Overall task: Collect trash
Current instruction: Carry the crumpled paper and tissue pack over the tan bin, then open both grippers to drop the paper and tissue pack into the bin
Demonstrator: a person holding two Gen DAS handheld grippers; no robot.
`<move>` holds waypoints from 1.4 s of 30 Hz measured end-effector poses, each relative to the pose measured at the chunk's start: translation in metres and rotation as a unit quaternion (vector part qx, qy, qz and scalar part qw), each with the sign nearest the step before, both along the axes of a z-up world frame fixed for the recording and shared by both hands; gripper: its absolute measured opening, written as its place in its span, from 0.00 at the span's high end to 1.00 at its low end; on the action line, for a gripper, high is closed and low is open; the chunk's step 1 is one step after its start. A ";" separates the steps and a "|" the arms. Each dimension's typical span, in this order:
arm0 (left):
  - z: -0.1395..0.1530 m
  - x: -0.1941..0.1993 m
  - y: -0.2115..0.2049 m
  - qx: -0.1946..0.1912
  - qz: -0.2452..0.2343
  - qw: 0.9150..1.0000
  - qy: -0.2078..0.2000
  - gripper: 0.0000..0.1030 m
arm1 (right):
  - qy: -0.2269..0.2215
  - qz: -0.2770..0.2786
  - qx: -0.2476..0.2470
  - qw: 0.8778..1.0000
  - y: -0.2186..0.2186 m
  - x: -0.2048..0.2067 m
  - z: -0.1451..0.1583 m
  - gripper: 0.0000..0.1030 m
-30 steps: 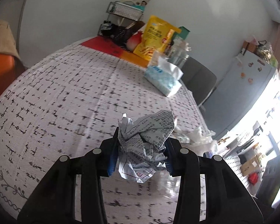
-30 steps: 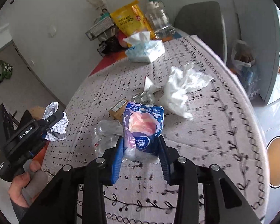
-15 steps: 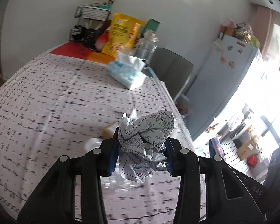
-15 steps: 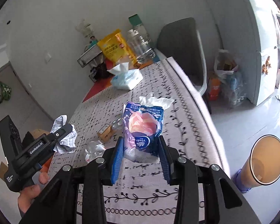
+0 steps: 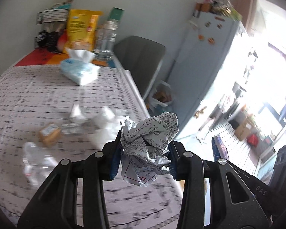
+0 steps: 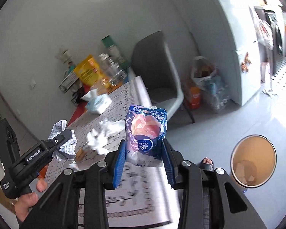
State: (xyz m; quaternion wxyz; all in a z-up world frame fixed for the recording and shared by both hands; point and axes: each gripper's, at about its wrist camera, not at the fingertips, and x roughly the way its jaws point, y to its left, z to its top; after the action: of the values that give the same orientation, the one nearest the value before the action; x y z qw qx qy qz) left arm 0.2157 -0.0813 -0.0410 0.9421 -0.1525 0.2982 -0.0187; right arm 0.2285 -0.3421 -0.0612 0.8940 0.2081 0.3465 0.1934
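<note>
the left gripper (image 5: 145, 158) is pinching a crumpled printed paper (image 5: 149, 146) between its blue pads, above the near edge of the patterned table (image 5: 38, 99). the right gripper (image 6: 144, 161) is squeezing a blue tissue wrapper (image 6: 145, 133), to the right of the left one. a round bin (image 6: 253, 161) is standing on the floor at right. white tissues (image 5: 104, 116) and a small box (image 5: 49, 133) are lying on the table farther off.

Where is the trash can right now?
The trash can stands on the floor off the table's edge, at the lower right of the right wrist view, just right of the right gripper holding the blue tissue wrapper.
</note>
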 end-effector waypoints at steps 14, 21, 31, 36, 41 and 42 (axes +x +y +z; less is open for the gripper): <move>-0.034 0.080 -0.160 0.013 -0.119 0.992 0.048 0.60 | 0.037 -0.121 0.029 0.991 -0.149 0.007 -0.049 0.63; -0.065 0.106 -0.222 0.015 -0.162 0.984 0.075 0.60 | 0.067 -0.170 0.043 0.982 -0.208 0.011 -0.088 0.62; -0.123 0.143 -0.273 -0.003 -0.185 0.975 0.127 0.60 | 0.113 -0.221 0.057 0.967 -0.252 0.041 -0.160 0.53; -0.145 0.152 -0.283 -0.002 -0.189 0.970 0.150 0.60 | 0.141 -0.239 0.062 0.959 -0.267 0.061 -0.195 0.31; -0.170 0.156 -0.303 -0.002 -0.208 0.961 0.181 0.60 | 0.151 -0.269 0.065 0.949 -0.279 0.045 -0.206 0.28; -0.172 0.156 -0.306 -0.003 -0.213 0.959 0.185 0.60 | 0.153 -0.272 0.065 0.948 -0.282 0.043 -0.207 0.28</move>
State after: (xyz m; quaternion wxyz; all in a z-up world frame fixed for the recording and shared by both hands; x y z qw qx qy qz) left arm 0.3713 -0.3876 -0.2132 0.8442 -0.0890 0.4927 -0.1913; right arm 0.2713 -0.6243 -0.2684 0.8337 0.3788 0.3959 -0.0695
